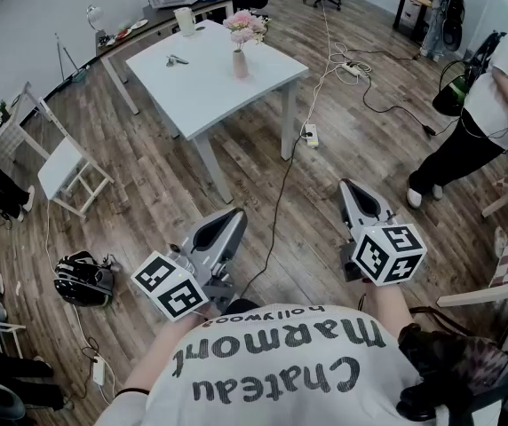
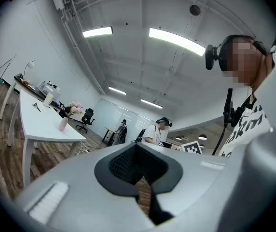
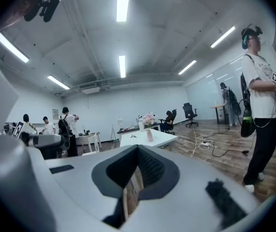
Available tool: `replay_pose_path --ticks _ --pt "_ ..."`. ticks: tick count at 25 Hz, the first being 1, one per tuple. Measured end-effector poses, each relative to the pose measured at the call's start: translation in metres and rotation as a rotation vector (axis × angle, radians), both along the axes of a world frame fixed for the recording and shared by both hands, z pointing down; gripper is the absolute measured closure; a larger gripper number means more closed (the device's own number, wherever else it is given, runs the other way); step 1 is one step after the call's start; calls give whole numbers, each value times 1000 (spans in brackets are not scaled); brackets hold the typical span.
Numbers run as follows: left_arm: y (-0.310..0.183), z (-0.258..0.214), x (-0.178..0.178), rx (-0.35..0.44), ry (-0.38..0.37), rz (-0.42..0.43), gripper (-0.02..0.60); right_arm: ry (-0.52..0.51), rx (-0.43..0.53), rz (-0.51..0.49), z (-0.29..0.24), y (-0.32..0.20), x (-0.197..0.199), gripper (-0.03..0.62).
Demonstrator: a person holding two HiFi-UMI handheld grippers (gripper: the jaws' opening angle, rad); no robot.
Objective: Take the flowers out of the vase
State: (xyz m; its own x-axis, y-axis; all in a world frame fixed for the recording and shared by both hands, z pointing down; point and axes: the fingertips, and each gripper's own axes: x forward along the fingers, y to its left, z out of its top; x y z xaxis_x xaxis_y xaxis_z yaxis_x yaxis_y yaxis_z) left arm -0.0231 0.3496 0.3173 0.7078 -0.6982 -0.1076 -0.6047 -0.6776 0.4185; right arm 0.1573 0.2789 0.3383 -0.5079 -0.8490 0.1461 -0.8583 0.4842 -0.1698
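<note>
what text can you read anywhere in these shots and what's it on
"Chateau Marmont": big print on the wearer's T-shirt, upside down in the head view.
"hollywood": smaller line on the same T-shirt.
Left cube and right cube: square marker patterns only, no letters.
Items on the white table: too small to read.

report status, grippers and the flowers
Left gripper and right gripper both shut, empty, well short of the table. Flowers in the vase, untouched. Cable trails across the floor ahead.
</note>
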Motion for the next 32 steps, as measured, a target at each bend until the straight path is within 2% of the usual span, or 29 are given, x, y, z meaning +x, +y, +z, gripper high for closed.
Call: replay_pose_path --ticks 8,12,18,21,24,26,32 --pt "-6 2 8 0 8 2 580 -33 -20 -3 1 -2 8 579" --pt "-10 3 8 -5 7 -3 580 -21 -12 -45 0 0 6 579" --pt "-25 15 -1 -30 -47 -26 580 21 -76 -66 21 -11 -1 579" --pt "-39 23 -4 -52 -56 -15 580 -6 -117 -45 34 -25 -2 579" --pt "-64 29 -9 -54 -64 12 578 -42 -144 -17 42 -47 -3 579" --pt "-92 35 -14 -53 -57 23 578 -25 -144 -7 44 -67 -5 579" --pt "-184 49 -28 -76 10 40 578 -5 -180 -58 56 -127 -36 579"
